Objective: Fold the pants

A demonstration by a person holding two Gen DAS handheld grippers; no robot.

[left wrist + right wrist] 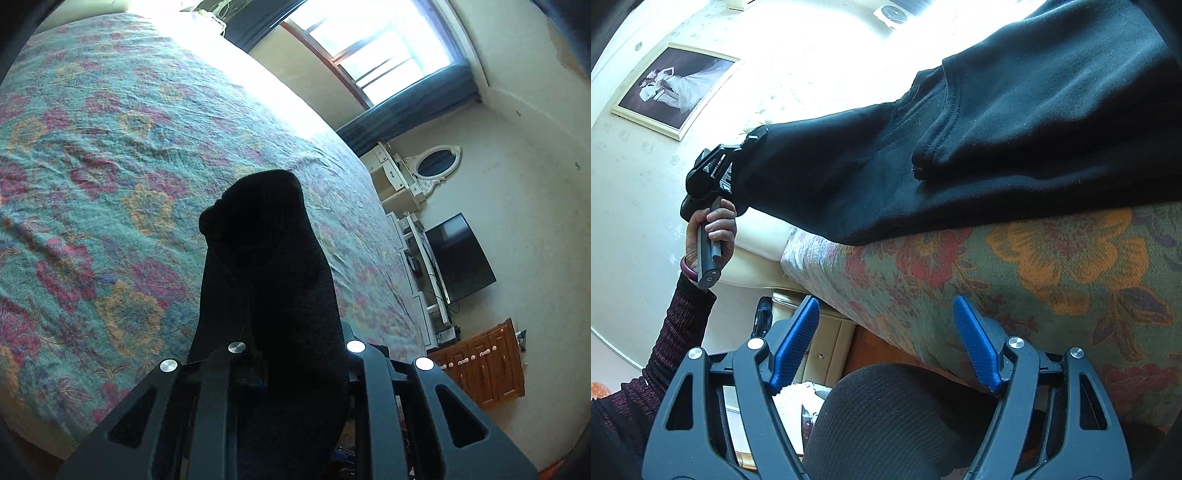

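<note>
Black fleece pants point(979, 147), soft matte knit w/ stitched pocket seam, hang off the floral woven bedspread point(1052, 266) toward 10 o'clock. Left gripper point(738, 162) pinched tight on one bunched end, fabric swallowing its jaws. Right gripper point(886, 347) w/ ribbed blue pads point(975, 343) gapes wide, holding nothing.

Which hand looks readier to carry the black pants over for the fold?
Probably the left. Its tongs are already clamped on one end of the black pants, lifted above the floral bedspread. The right tongs gape empty, short of the cloth.
</note>
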